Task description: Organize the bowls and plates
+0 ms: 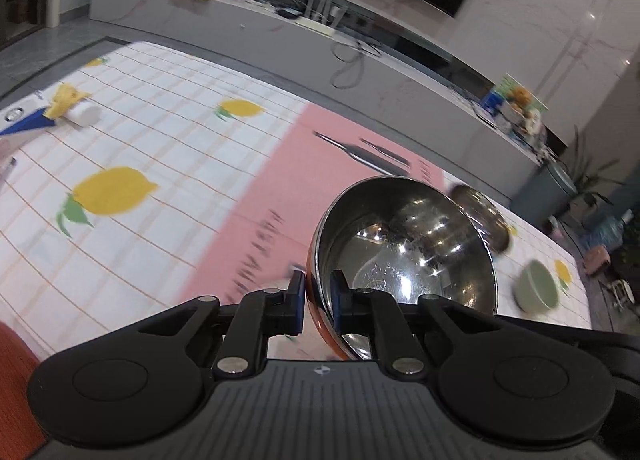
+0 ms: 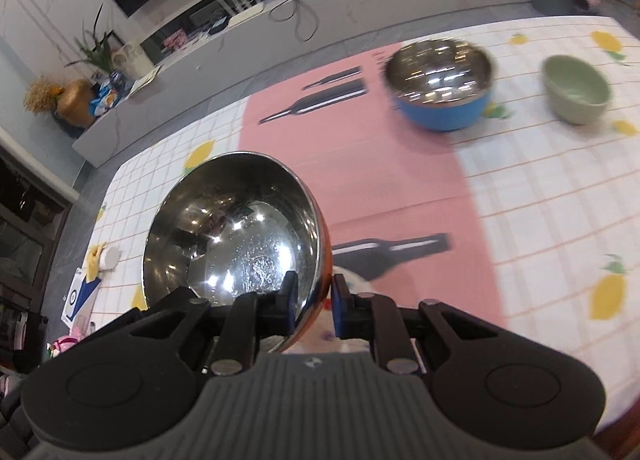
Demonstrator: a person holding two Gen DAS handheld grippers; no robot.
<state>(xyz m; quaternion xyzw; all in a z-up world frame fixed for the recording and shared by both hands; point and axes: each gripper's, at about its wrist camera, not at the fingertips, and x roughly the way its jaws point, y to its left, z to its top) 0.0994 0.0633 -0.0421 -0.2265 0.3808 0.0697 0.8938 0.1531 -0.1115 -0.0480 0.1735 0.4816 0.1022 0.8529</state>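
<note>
Gripping orange steel bowl [image 1: 404, 244], tongs [image 1: 318, 302], empty

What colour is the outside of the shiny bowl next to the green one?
Blue outside, clearest in the right wrist view.

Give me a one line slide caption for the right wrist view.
Right gripper clamps the rim of an orange steel bowl above the tablecloth; a blue bowl and green bowl sit beyond.
</note>
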